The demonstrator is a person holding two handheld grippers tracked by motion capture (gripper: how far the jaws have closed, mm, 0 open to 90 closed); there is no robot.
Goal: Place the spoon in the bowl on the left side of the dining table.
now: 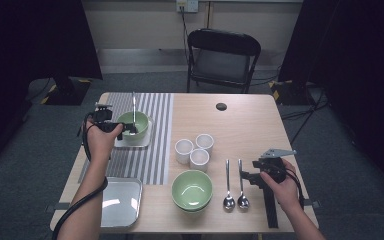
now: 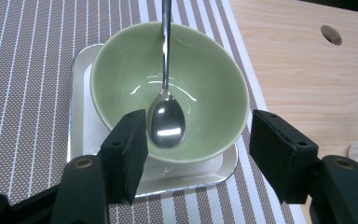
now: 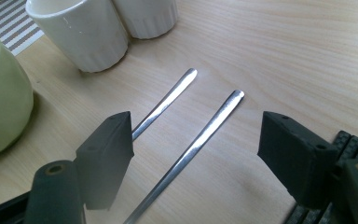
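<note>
Green bowl (image 2: pixel 168 88) on the small tray (image 2: pixel 77 121) now holds a spoon (image 2: pixel 166 122), the left gripper (image 2: pixel 198 140) open and empty, so next the open, empty right gripper (image 3: pixel 196 140) likely takes another spoon (image 3: pixel 200 135).

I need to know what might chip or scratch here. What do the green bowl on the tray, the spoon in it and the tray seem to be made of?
Bowl: likely glazed ceramic, with glossy highlights and a thick rim.
Spoon: polished metal, probably steel, with a mirror shine.
Tray: brushed metal, with a dull silver sheen.
</note>
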